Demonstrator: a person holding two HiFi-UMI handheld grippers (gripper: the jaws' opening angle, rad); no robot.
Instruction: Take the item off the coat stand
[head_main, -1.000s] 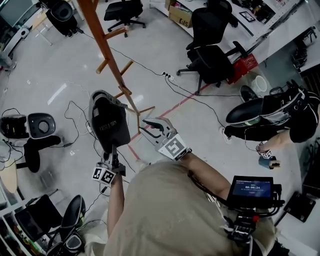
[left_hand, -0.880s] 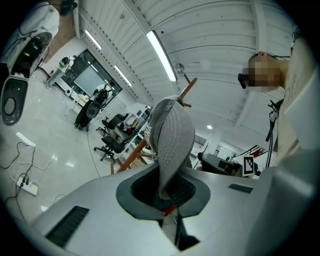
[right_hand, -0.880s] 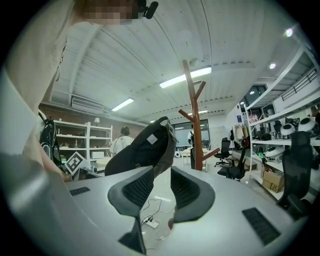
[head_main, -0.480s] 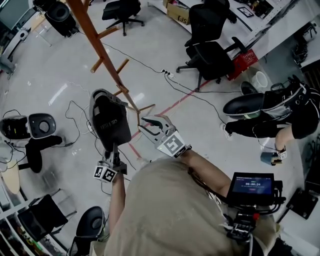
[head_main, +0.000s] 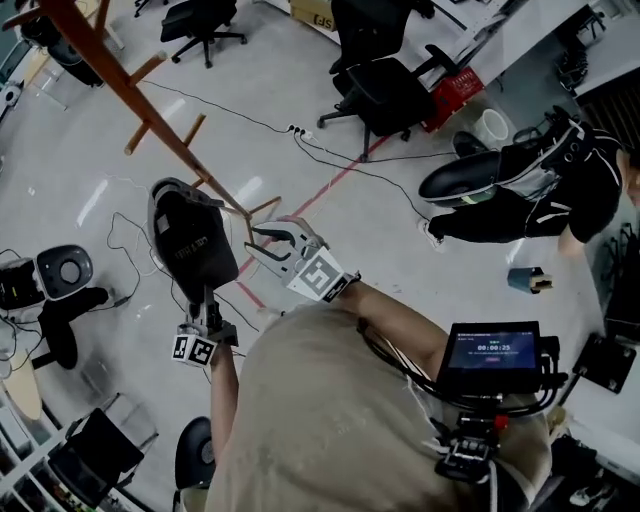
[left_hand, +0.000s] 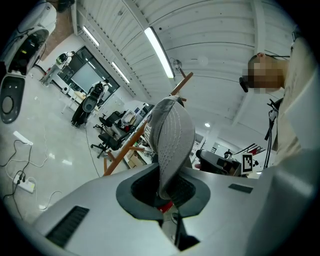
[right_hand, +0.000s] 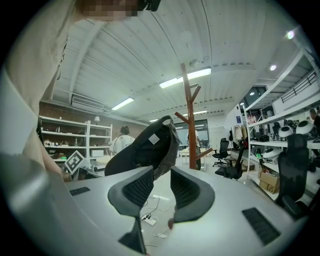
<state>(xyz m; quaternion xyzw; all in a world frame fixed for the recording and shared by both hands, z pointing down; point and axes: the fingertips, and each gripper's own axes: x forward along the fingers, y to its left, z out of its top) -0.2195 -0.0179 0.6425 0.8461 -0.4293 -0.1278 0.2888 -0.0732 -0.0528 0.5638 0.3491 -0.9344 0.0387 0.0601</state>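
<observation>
Pale glossy floor (head_main: 400, 230) with a red tape line (head_main: 335, 183) and loose cables (head_main: 340, 160). Black office chairs (head_main: 385, 85) stand at the top and a second person (head_main: 520, 190) bends over at the right. The wooden coat stand (head_main: 130, 95) runs diagonally from top left down toward centre, pegs sticking out both sides. The dark cap (head_main: 190, 240) is held in the air just left of the stand's lower pegs. Head view can't settle whether it touches a peg; in the right gripper view the pole sits behind it. The cap's long axis runs up the head view, straight out from the left gripper (head_main: 205, 302): one end is in the jaws, the other points away from the wearer toward the stand. The left gripper view shows it on edge, rising from the jaws with the stitched grey face to the camera. Left gripper clenched on the cap's edge, pads pressing both sides. Right gripper (head_main: 262, 240) sits just right of the cap, jaws apart, nothing between them, aimed at the cap's side. A small monitor (head_main: 490, 350) rides on the wearer's rig at lower right.
</observation>
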